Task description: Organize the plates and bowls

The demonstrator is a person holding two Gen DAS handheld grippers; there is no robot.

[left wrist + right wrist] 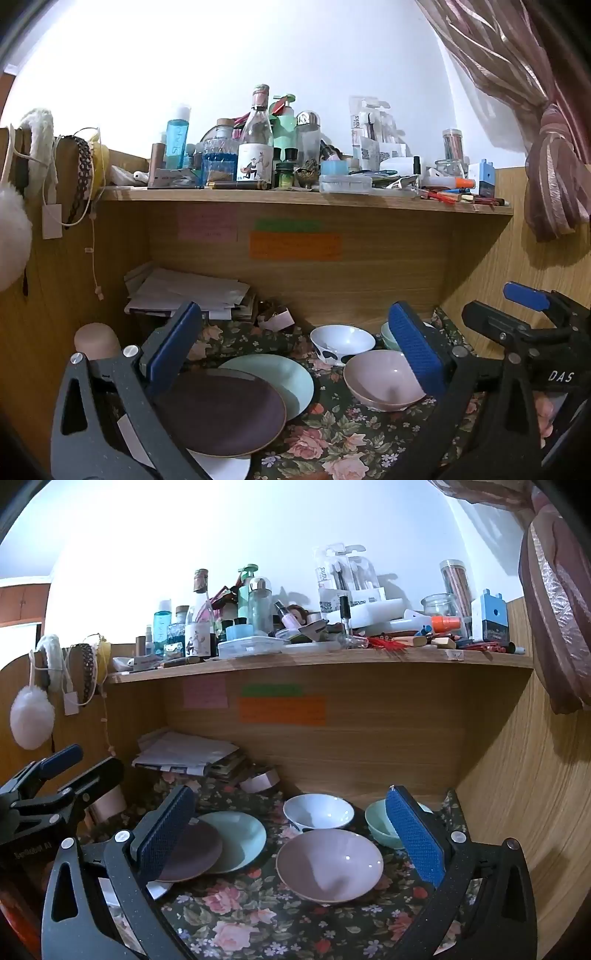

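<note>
On the floral cloth (343, 443) lie a dark brown plate (221, 413) overlapping a mint green plate (291, 376), with a white plate (225, 467) under them. To the right stand a pink bowl (380, 380), a white patterned bowl (341, 341) and a mint bowl (388, 336) at the back. My left gripper (295, 354) is open and empty above the plates. My right gripper (291, 834) is open and empty above the pink bowl (328, 864), with the white bowl (317, 810), mint bowl (380, 823), brown plate (195, 853) and green plate (240, 838) below it.
A wooden shelf (303, 197) above is crowded with bottles and jars. Sticky notes (295, 245) hang on the back panel. A stack of papers (184, 291) lies at the back left. A beige cup (96, 339) stands left. A curtain (554, 166) hangs right.
</note>
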